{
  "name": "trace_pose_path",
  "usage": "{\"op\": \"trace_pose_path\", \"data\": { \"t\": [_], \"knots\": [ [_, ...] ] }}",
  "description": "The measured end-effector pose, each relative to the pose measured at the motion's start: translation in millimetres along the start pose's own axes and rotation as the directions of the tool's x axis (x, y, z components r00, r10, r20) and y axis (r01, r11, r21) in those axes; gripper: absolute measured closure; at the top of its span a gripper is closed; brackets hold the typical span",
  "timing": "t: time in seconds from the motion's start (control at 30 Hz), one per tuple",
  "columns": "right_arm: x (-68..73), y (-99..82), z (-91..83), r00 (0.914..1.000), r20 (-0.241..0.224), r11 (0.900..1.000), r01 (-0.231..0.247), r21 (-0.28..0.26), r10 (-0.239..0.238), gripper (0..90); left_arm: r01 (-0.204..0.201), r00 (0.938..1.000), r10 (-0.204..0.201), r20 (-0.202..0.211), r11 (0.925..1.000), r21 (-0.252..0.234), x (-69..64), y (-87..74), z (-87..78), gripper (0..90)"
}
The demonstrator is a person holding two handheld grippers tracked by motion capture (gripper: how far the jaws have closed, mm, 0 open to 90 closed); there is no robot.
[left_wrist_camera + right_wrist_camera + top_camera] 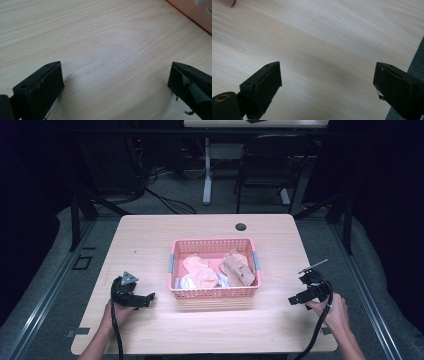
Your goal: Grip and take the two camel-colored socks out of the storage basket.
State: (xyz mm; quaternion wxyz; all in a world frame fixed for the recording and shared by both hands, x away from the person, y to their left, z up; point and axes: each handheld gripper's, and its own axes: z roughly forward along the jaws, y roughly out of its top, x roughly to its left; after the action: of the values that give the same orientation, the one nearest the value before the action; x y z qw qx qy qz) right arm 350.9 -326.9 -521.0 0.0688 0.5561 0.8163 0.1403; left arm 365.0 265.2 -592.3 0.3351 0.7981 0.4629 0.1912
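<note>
A pink plastic basket [215,292] stands at the middle of the light wooden table [150,235]. Inside it lie a peach cloth piece [200,271], a brownish cloth piece [237,268] and some white cloth [186,281]. My left gripper [148,298] rests low on the table left of the basket, jaws pointing toward it, open with bare wood between them [115,82]. A corner of the basket [197,12] shows at the top right of the left gripper view. My right gripper [292,300] sits right of the basket, open over bare tabletop [327,82].
A round cable hole [241,226] lies near the table's far edge. Beyond the table stand a dark chair [270,162] and a white desk leg [207,170]. The table's right edge and grey floor [418,60] show close beside the right jaw.
</note>
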Motion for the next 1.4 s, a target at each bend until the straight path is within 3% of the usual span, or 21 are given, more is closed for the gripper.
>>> {"op": "trace_pose_path", "data": {
  "t": [0.37,0.43,0.83,1.0,1.2,1.4],
  "knots": [
    [4.2,0.5,-4.4,0.9999,-0.001,0.9998,0.010,-0.015,-0.010,7.6,-0.004,1.0000,0.004,0.000,1.0000,-0.003,0.5,0.9,1.1,0.0],
    [4.3,0.6,-7.9,0.9997,-0.002,0.9997,0.025,-0.004,-0.025,7.6,-0.005,1.0000,0.005,0.000,1.0000,-0.002,0.8,1.6,1.6,0.0],
    [9.7,8.6,-29.1,0.9994,-0.006,0.9975,0.034,-0.062,-0.035,7.5,-0.011,0.9999,0.011,0.006,0.9999,0.000,1.2,1.1,1.1,0.0],
    [10.3,12.9,-33.3,0.9989,0.003,0.9976,0.046,-0.051,-0.046,7.4,-0.011,0.9999,0.011,0.005,0.9999,-0.001,1.1,1.1,1.1,0.0],
    [13.3,18.9,-37.8,0.9989,-0.005,0.9966,0.047,-0.068,-0.048,7.2,0.019,0.9994,-0.019,-0.029,0.9998,0.000,0.7,1.4,1.4,0.0],
    [20.3,27.1,-45.4,0.9975,-0.005,0.9942,0.070,-0.082,-0.070,7.3,0.026,0.9992,-0.026,-0.031,0.9997,-0.001,0.4,1.3,1.3,0.0]
  ]
}}
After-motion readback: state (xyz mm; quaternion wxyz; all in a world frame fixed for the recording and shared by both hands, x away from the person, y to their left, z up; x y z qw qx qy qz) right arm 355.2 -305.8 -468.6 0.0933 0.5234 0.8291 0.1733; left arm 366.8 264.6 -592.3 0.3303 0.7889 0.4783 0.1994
